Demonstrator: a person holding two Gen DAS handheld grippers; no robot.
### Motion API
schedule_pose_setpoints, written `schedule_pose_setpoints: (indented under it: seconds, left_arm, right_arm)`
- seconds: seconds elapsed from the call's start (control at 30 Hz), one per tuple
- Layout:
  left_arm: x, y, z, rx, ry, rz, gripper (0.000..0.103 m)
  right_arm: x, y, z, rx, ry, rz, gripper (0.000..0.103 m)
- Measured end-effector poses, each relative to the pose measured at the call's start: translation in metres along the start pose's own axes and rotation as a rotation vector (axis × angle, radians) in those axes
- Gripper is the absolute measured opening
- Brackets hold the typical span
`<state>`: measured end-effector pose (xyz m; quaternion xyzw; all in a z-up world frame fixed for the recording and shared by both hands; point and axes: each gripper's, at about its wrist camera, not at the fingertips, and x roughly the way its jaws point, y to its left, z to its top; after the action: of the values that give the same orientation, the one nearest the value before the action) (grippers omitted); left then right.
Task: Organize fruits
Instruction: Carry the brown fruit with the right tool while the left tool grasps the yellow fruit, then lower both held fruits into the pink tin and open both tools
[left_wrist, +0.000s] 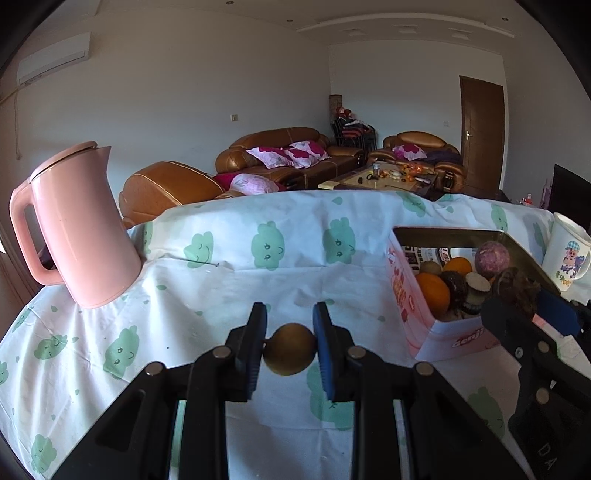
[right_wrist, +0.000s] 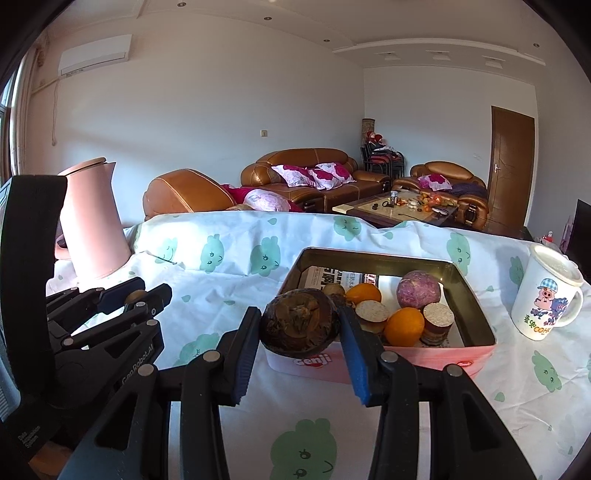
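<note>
My left gripper (left_wrist: 290, 338) is shut on a small round brown fruit (left_wrist: 290, 349) and holds it above the cloth, left of the box. It also shows in the right wrist view (right_wrist: 138, 293). My right gripper (right_wrist: 299, 326) is shut on a large dark brown rough fruit (right_wrist: 299, 326), held at the near left corner of the pink box (right_wrist: 476, 360). In the left wrist view this gripper (left_wrist: 517, 295) is at the box's near right. The box (left_wrist: 397, 291) holds oranges (right_wrist: 404, 326), a purple round fruit (right_wrist: 418, 294) and cut brown pieces (right_wrist: 438, 317).
A pink kettle (left_wrist: 79, 229) stands at the table's far left. A white cartoon mug (right_wrist: 546, 295) stands right of the box. The table wears a white cloth with green prints (left_wrist: 221, 288). Sofas and a coffee table lie beyond.
</note>
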<state>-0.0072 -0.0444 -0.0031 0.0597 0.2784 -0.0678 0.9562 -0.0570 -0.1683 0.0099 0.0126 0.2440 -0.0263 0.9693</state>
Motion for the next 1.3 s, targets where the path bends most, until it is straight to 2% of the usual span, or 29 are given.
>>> schedule_pose_setpoints:
  seconds: [0.5, 1.3]
  left_arm:
    - [-0.005, -0.053, 0.003, 0.026, -0.014, -0.076, 0.027]
    - [0.01, -0.127, 0.031, 0.037, -0.041, -0.165, 0.027]
  right_arm:
    - [-0.007, -0.049, -0.001, 0.036, -0.009, -0.079, 0.046]
    - [-0.015, -0.123, 0.008, 0.074, -0.059, -0.203, 0.046]
